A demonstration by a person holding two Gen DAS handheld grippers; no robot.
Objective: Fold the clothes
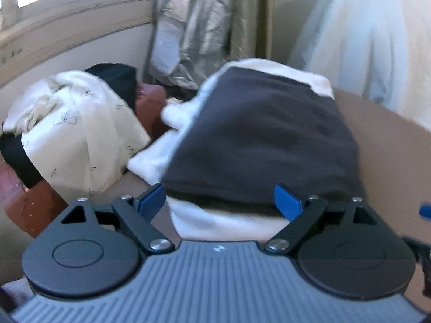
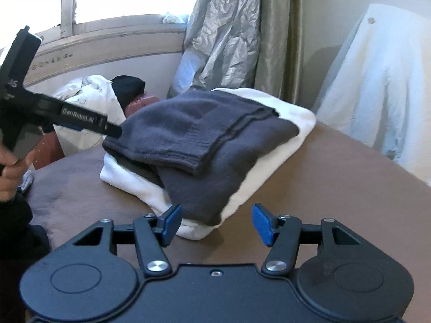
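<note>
My brown table (image 2: 336, 177) carries a folded white garment (image 2: 285, 123), and the folded dark grey garment (image 2: 188, 134) lies stacked on top of it. Beyond the table edge sits an unfolded heap of cream cloth (image 1: 70, 129). My left gripper (image 1: 219, 202) and right gripper (image 2: 214, 224) both stand spread wide, empty, just short of the stack's near edge. No container is visible.

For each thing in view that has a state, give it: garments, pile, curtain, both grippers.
Dark grey garment: folded, lying on top of the white one.
White garment: folded, flat on the brown table.
Pile of clothes: unfolded, heaped behind the table.
Curtain: drawn aside, bunched.
Left gripper: open, empty.
Right gripper: open, empty.
</note>
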